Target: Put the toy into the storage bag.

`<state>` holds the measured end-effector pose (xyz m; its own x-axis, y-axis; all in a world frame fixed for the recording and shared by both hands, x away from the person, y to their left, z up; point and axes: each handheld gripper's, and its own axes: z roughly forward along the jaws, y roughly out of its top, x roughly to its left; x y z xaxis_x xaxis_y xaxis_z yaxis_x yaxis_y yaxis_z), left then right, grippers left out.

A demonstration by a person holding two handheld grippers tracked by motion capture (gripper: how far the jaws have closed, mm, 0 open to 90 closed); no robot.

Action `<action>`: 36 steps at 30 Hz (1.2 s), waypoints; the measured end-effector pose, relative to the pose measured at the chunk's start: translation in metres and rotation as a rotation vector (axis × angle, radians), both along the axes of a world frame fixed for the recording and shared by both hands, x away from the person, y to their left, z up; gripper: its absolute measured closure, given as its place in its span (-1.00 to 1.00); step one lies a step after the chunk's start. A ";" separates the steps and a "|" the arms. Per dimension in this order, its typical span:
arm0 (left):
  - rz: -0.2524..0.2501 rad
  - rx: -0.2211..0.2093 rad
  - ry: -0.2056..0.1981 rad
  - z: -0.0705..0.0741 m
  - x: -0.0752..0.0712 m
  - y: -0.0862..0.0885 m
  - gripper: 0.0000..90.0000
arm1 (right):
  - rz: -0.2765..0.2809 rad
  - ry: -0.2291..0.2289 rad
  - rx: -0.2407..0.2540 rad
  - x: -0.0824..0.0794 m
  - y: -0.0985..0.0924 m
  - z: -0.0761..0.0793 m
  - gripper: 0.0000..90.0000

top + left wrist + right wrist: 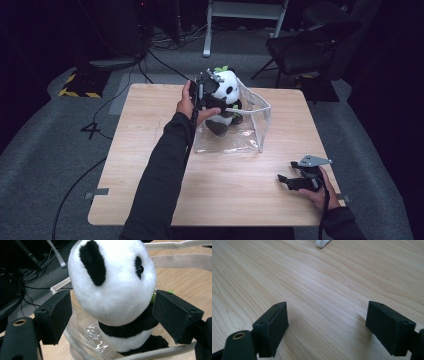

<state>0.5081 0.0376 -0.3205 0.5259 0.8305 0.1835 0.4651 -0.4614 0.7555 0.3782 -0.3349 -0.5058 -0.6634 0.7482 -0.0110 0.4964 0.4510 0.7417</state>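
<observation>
The person's left arm stretches forward across the wooden table point(150, 150), its dark sleeve running up to the left hand point(189, 105), which wraps around the left gripper point(220, 102) at the far middle of the table. That gripper points sideways at a toy panda point(112, 282) sitting upright inside a clear bag point(252, 127) with a cloth-trimmed rim. In the left gripper view the jaws stand spread on either side of the panda's head and neck; the left pad sits just beside the white fur and the right pad close to the dark collar, neither plainly pressing in. The right hand point(320, 192) rests low near the table's near right corner, well apart from the bag, holding the right gripper point(287, 180) level over bare wood with its jaws wide apart and nothing between them
</observation>
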 end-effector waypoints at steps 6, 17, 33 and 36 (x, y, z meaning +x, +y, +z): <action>0.002 0.002 0.005 0.000 -0.001 0.003 -0.62 | 0.000 0.000 0.000 0.000 0.000 0.000 -0.60; 0.002 0.006 -0.004 0.005 -0.004 0.013 -0.63 | 0.000 0.000 0.000 0.000 0.000 0.000 -0.60; 0.013 0.018 -0.018 0.012 -0.015 0.033 -0.63 | 0.000 0.000 0.000 0.000 0.000 0.000 -0.60; 0.016 0.020 -0.023 0.013 -0.017 0.038 -0.63 | 0.000 0.000 0.000 0.000 0.000 0.000 -0.60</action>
